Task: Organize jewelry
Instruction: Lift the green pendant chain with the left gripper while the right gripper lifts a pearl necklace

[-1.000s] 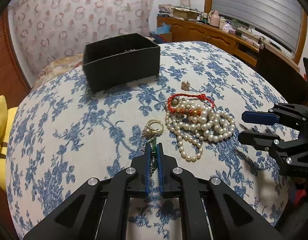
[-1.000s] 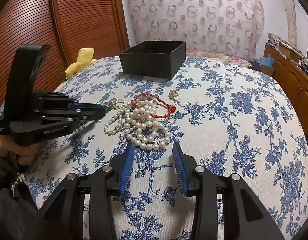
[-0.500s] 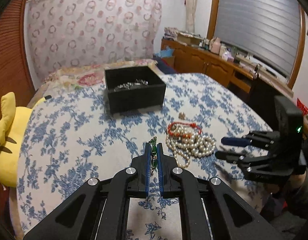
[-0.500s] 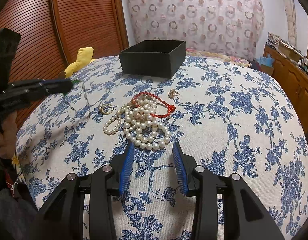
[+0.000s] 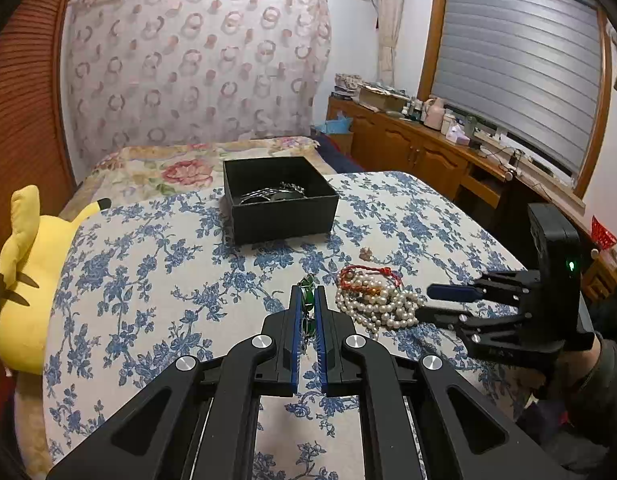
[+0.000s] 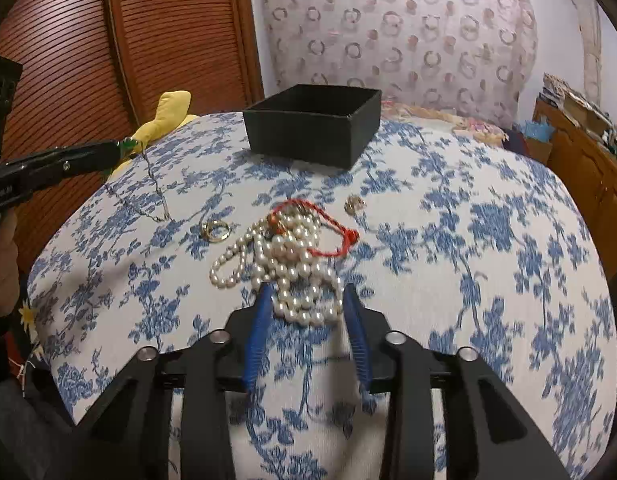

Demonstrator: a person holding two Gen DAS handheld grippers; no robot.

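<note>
Jewelry is split three ways: green pendant [image 5: 307, 295] with its thin chain [image 6: 154, 188] clamped between the closed blue pads of the left hand-held gripper [image 5: 307, 300], lifted above the cloth, chain hanging down with its lower end trailing on the fabric in the right wrist view. Pearl necklace [image 6: 286, 268] in a heap on the blue-floral tabletop [image 6: 468, 240], red cord bracelet [image 6: 328, 228] tangled on the far side of the pearls. Gold ring [image 6: 215, 230] lies just left of the pearls, apart from them. Small gold piece [image 6: 354, 204] beyond the red cord, too small to identify. Right hand-held gripper [image 6: 304, 304] has jaws apart, straddling the near end of the pearl heap, pads on either side; contact with the pearls unclear. Black box [image 5: 278, 198] sits at the far end of the cloth, open, with silvery chains inside. Yellow plush toy [image 5: 26, 280] at the left edge.
</note>
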